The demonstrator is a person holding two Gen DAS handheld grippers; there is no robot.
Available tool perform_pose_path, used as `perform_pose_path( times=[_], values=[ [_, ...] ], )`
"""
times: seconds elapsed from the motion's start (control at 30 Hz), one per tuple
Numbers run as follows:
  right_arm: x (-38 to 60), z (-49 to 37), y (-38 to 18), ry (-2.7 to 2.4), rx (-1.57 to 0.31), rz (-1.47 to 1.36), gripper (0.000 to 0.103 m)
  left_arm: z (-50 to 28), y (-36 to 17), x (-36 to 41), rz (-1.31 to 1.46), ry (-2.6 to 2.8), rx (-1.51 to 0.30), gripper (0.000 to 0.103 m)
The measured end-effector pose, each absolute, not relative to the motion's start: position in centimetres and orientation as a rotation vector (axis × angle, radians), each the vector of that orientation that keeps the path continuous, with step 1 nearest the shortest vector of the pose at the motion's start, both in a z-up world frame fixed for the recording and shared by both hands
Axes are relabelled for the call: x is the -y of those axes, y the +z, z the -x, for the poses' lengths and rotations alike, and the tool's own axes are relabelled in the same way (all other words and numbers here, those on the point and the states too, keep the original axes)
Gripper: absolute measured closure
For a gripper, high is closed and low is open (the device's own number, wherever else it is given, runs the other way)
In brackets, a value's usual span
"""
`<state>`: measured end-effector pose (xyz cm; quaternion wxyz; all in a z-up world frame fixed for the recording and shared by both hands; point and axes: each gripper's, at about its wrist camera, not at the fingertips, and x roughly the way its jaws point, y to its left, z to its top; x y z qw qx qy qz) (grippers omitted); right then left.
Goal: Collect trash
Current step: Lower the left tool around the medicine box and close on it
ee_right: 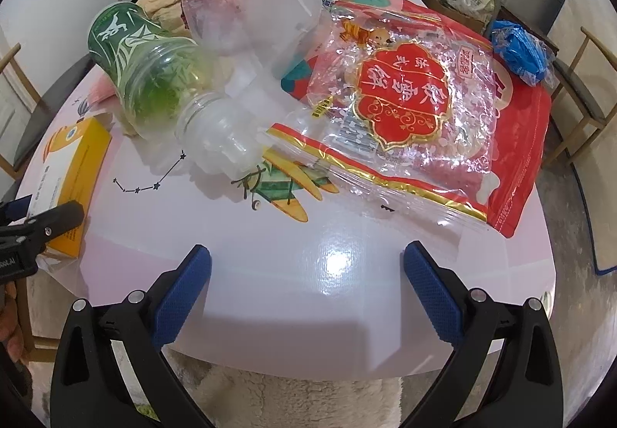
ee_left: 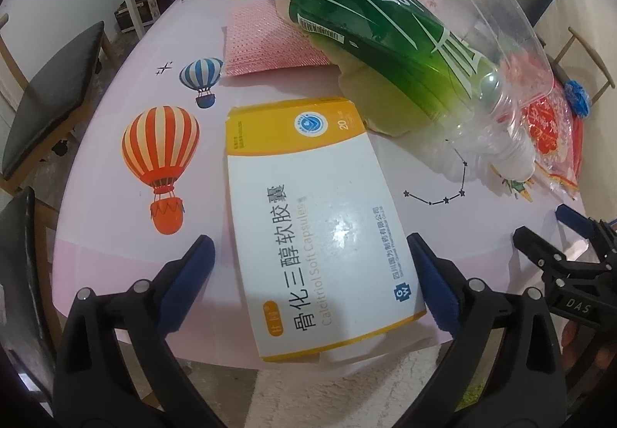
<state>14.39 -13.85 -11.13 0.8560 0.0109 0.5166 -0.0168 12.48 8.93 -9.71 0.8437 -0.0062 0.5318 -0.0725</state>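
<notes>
Both views were evenly lit from overhead, fairly bright, with a slight pink-violet cast. A white glare patch sat on the glossy table [ee_right: 339,254] in the right view, another on the medicine box [ee_left: 339,227] in the left view. Soft shadows lay under the plastic bottle [ee_left: 385,38]. Fisheye bending was strong toward the rims, with black corners. The centres were sharp; the bottle's neck and the room's edges looked soft.

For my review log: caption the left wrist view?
Open left gripper straddles medicine box beside green-labelled bottle.
</notes>
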Motion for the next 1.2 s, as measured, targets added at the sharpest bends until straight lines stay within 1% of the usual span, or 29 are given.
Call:
perform_pose_path(
  times=[0.17,0.77,0.93,1.2],
  values=[
    [13.8,-14.4,-11.2,-0.026,-1.088,-0.019,0.006,-12.7,-10.1,-7.8,-0.072,-0.128,-1.132,0.008],
    [14.0,-13.1,-11.1,0.007,-1.051,-0.021,0.006,-12.4,-10.3,-7.5,-0.062,-0.093,-1.082,0.007],
    [15.2,-11.9,-9.0,0.050,-0.966,-0.121,0.006,-12.0,-10.3,-7.4,-0.068,-0.111,-1.061,0.007],
    [17.3,-9.4,-5.6,0.099,-0.855,-0.195,0.006,-11.7,-9.8,-7.6,-0.081,-0.127,-1.068,0.007]
  ],
)
